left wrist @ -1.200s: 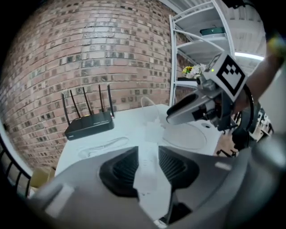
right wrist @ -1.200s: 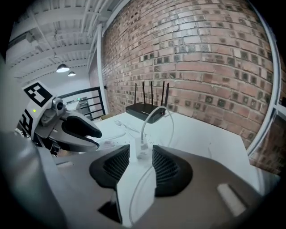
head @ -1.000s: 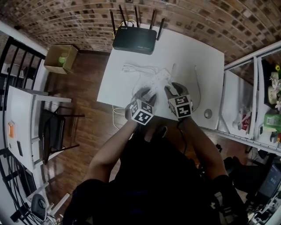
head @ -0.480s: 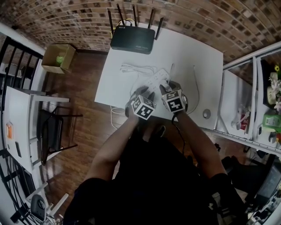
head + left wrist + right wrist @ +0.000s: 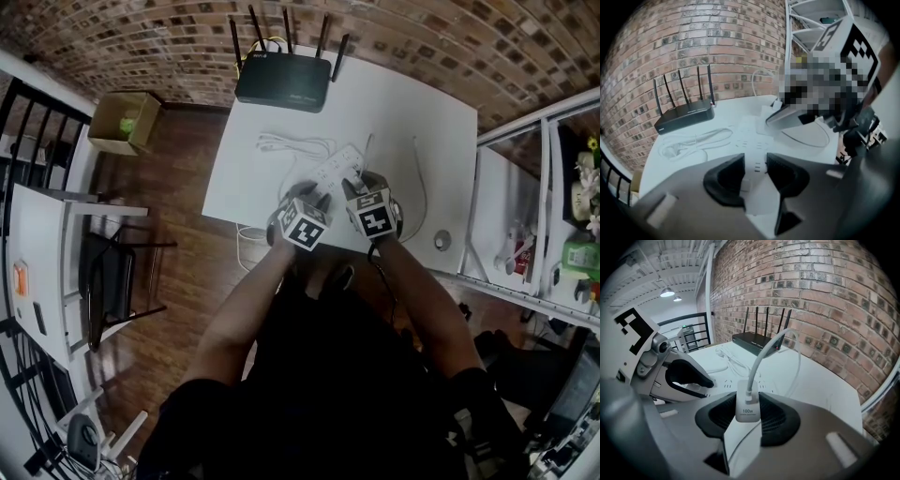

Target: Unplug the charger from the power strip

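A white power strip (image 5: 337,167) lies on the white table (image 5: 422,112). My left gripper (image 5: 319,192) is shut on its near end (image 5: 752,133), the pads against its sides (image 5: 755,171). A white charger (image 5: 746,409) marked 100w stands plugged into the strip, and its white cable (image 5: 764,352) arches up and away. My right gripper (image 5: 747,416) has a pad on each side of the charger and its jaws are closing on it. In the head view the right gripper (image 5: 354,187) sits just right of the left one.
A black router (image 5: 284,82) with several antennas stands at the table's far edge by the brick wall. The strip's own white cord and plug (image 5: 291,147) lie coiled to its left. A cardboard box (image 5: 127,122) sits on the floor at left; metal shelves (image 5: 562,234) stand at right.
Both grippers came down and closer together onto the strip; the right one shifted left toward the charger. Since half a second ago they have held still.
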Available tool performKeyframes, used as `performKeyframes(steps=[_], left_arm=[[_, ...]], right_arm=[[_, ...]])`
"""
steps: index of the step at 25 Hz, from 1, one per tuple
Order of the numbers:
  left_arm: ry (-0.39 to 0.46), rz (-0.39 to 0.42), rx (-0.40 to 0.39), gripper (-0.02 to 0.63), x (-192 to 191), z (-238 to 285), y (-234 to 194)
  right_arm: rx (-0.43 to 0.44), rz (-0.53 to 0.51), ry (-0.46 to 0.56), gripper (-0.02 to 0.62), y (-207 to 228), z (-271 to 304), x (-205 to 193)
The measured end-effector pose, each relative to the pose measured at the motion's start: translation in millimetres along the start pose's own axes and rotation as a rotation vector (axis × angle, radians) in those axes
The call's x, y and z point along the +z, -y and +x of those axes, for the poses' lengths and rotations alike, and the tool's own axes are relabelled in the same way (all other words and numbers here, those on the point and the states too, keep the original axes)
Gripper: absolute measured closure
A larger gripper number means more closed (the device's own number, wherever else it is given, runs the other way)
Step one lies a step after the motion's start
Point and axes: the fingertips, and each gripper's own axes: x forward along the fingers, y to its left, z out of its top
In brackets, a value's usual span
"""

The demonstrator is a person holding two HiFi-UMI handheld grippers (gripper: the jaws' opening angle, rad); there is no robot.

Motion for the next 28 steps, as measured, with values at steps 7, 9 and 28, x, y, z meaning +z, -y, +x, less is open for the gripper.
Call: performKeyframes(steps=[7,9,28], left_arm=[[-0.005,0.012,-0.011,0.457,0,1,3],[-0.006,0.013,-0.013,0.457,0,1,3],[-0.003,0.052,0.015,0.459,1,-11,-3]], right_arm=[[-0.018,0.042,0.004,0.454,1,-4,-6],[-0.026,0.043,0.011,0.454,1,-6,-6],[0.081,0.46,0.181,0.451,22,-62,1]])
